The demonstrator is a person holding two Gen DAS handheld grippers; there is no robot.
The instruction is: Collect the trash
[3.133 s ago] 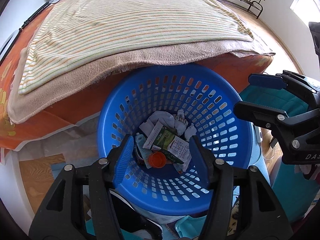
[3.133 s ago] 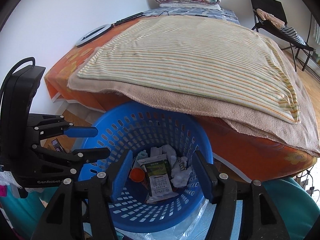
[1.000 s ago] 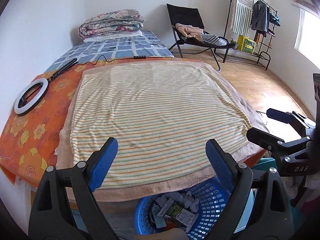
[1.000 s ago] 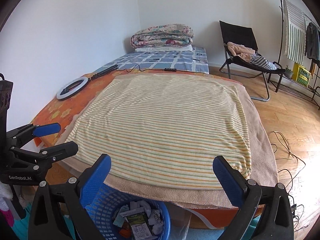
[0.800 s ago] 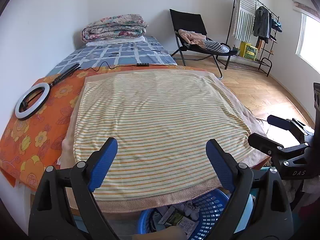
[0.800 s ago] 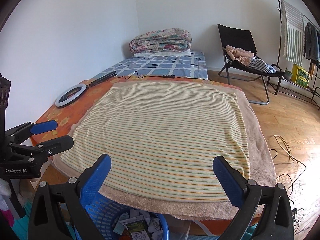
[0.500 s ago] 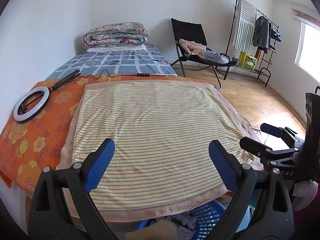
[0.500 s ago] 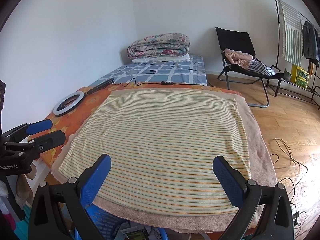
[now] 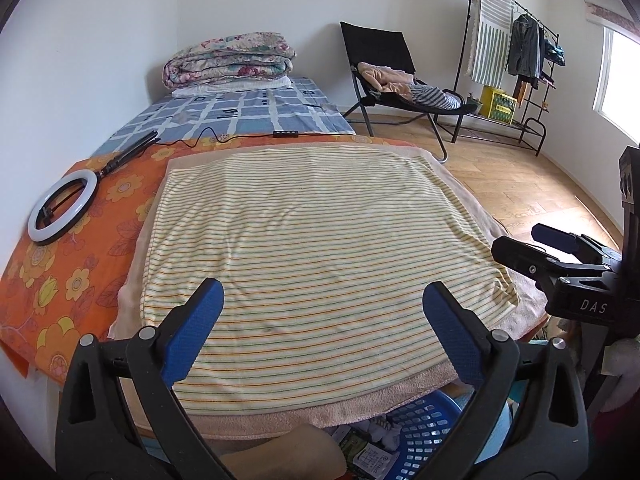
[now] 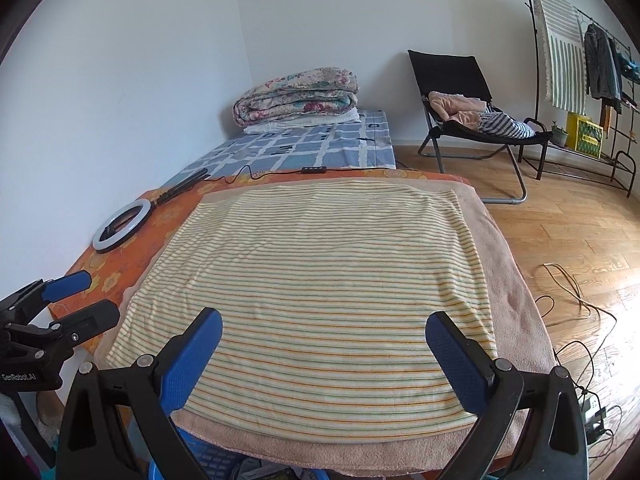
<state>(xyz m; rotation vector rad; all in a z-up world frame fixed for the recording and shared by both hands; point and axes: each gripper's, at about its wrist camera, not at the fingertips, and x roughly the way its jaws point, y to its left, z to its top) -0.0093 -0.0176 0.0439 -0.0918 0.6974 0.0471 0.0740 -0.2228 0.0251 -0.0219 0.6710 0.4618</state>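
Nearest you, both sets of tongs were spread wide and held nothing: your left tongs [image 9: 322, 304] and your right tongs [image 10: 322, 332] each showed two blue, dimpled pads on black plastic arms, with only bedding between them. Below the left tongs, the blue plastic basket [image 9: 424, 432] sat at the foot of the bed, its round, perforated wall half hidden under the overhanging cloth. The trash [image 9: 370, 440] lay inside it: crumpled white paper and a green-and-white printed carton, too cropped to tell which way its long side ran. From the right wrist only a sliver of the basket's rim [image 10: 208, 456] showed.

Beyond that, a striped towel [image 9: 320, 248], soft and yellowish with thin orange and green lines running across, lay flat on a fuzzy beige blanket [image 10: 508, 280]. An orange floral sheet [image 9: 80, 248] lay beneath, carrying a white ring light [image 9: 62, 208] on your left. Farther off were a folded floral quilt [image 10: 296, 94], a black folding chair [image 10: 460, 96] and a clothes rack [image 9: 516, 52].
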